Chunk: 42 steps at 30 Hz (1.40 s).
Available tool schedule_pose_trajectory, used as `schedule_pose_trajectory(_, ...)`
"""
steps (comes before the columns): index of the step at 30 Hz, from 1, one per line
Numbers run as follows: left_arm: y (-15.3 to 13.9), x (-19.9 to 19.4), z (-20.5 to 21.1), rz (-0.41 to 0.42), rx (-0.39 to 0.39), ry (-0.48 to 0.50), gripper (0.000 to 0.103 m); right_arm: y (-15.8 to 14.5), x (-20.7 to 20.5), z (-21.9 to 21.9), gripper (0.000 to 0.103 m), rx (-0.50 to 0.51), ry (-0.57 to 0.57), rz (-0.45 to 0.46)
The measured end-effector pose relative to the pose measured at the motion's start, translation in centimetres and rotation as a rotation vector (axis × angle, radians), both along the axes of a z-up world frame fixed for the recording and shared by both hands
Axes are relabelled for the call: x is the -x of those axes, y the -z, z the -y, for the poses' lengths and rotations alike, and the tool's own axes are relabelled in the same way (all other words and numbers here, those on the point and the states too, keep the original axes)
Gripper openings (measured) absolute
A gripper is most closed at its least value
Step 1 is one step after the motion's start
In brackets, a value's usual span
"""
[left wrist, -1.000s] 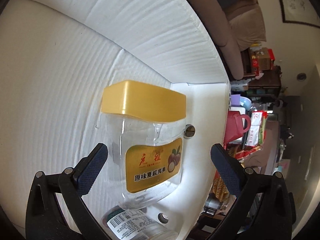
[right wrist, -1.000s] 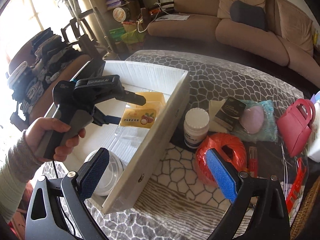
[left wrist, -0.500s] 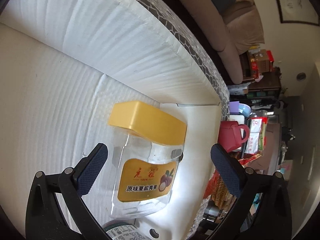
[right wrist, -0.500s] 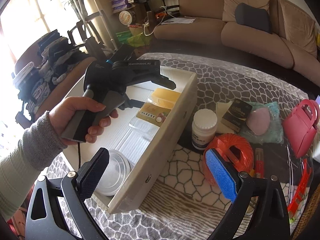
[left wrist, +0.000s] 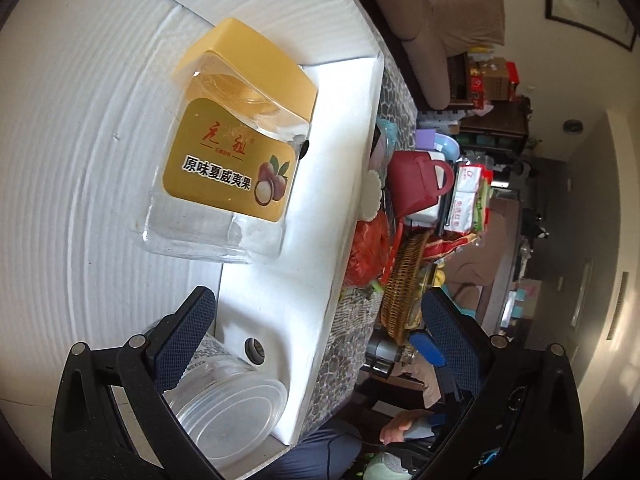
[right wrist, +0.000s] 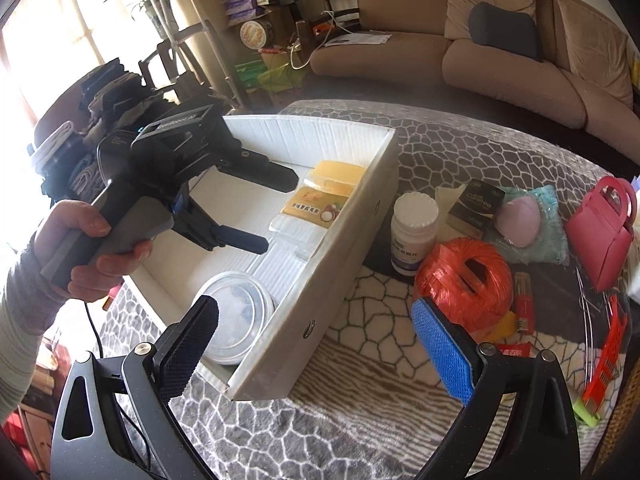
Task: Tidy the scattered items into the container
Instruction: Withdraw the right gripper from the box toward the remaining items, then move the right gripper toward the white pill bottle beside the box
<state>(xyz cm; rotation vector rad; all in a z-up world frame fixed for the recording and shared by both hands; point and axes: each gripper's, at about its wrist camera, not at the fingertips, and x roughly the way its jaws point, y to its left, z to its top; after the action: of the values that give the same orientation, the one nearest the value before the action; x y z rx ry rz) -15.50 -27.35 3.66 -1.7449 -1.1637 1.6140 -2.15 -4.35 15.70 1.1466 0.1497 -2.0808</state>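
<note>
I had the left gripper (right wrist: 276,212) hovering over the white corrugated box (right wrist: 340,236), its fingers spread apart and empty. The clear jar with the yellow lid (left wrist: 224,160) lay on its side on the box floor, toward 11 o'clock in the left wrist view, against the near wall. A clear round tub (left wrist: 228,408) sat at 7 o'clock by the same wall. My right gripper (right wrist: 316,344) was also wide open, holding nothing. Outside the box on the patterned cloth (right wrist: 372,308) stood a white pill bottle (right wrist: 412,232), with an orange twine ball (right wrist: 464,276) just beside it at 4 o'clock
</note>
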Motion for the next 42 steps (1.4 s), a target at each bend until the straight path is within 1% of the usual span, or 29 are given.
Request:
schedule_pose_trajectory(4,0.9,1.8,-0.9,0.017,-0.012,-0.015,0.103,-0.1,-0.2,-0.2,0.1,-0.007,0.002,-0.009)
schedule_pose_trajectory(10,1.0,3.7,-1.2,0.008,0.071,-0.026,0.103,0.1,0.0,-0.8,0.1,0.001,0.003,-0.008)
schedule_pose_trajectory(12,1.1,3.9,-1.4,0.016,0.078,-0.023,0.103,0.3,0.2,-0.9,0.1,0.005,0.008,-0.003)
schedule_pose_trajectory(14,0.8,3.4,-1.6,0.008,0.079,-0.015,0.103,0.4,0.3,-0.9,0.1,0.017,0.009,0.003)
schedule_pose_trajectory(16,-0.3,2.3,-1.8,-0.016,0.099,0.005,0.103,0.4,0.2,-0.7,0.1,0.028,0.012,0.008)
schedule_pose_trajectory(20,-3.7,-1.2,-0.8,-0.095,0.155,0.009,0.103,0.1,-0.1,0.1,0.1,0.043,0.019,0.014)
schedule_pose_trajectory(21,-4.6,-2.3,-0.3,-0.119,0.177,0.008,0.103,0.0,-0.2,0.4,0.102,0.043,0.025,0.013)
schedule_pose_trajectory(23,-6.6,-4.8,0.7,-0.178,0.25,0.0,0.103,-0.3,-0.6,1.0,0.102,0.046,0.033,0.009)
schedule_pose_trajectory(24,-7.6,-6.1,1.3,-0.213,0.313,-0.007,0.103,-0.5,-0.8,1.3,0.103,0.046,0.035,0.007)
schedule_pose_trajectory(27,-10.0,-10.1,2.1,-0.308,0.578,-0.039,0.103,-1.2,-1.7,2.5,0.103,0.047,0.037,-0.01)
schedule_pose_trajectory(29,-10.7,-12.5,1.9,-0.345,0.696,-0.056,0.103,-1.6,-2.4,3.4,0.103,0.049,0.031,-0.011)
schedule_pose_trajectory(32,-10.6,-15.3,1.9,-0.353,0.786,-0.059,0.103,-1.9,-3.5,4.9,0.103,0.041,0.014,-0.013)
schedule_pose_trajectory(36,-11.6,-18.3,1.9,-0.373,0.858,-0.108,0.103,-1.6,-5.0,6.2,0.103,-0.013,0.011,-0.028)
schedule_pose_trajectory(42,-13.5,-22.0,2.7,-0.407,0.947,-0.149,0.103,-1.4,-7.1,6.3,0.103,-0.036,0.044,-0.03)
